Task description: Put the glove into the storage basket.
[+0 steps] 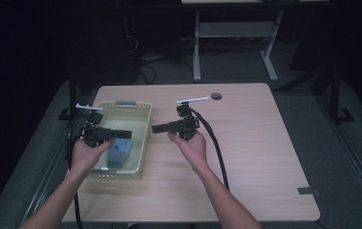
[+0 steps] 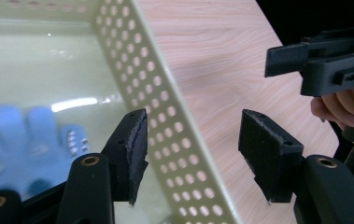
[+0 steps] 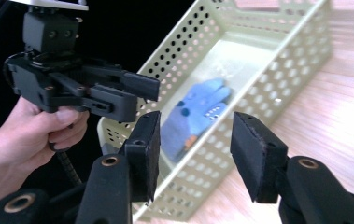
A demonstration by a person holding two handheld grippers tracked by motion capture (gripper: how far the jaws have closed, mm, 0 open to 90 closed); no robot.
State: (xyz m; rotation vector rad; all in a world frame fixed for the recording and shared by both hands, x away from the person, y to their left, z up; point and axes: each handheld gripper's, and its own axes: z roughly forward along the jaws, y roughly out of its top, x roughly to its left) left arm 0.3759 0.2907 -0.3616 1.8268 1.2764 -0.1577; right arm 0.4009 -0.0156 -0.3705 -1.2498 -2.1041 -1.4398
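Both grippers, left [image 1: 121,134] and right [image 1: 162,128], stood partly open and empty; the blue glove [image 3: 194,116] already lay inside the basket [image 1: 145,138], so little seemed left.

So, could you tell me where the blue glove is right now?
The blue glove lies inside the perforated basket on the table's left side in the high view, just below the left gripper.
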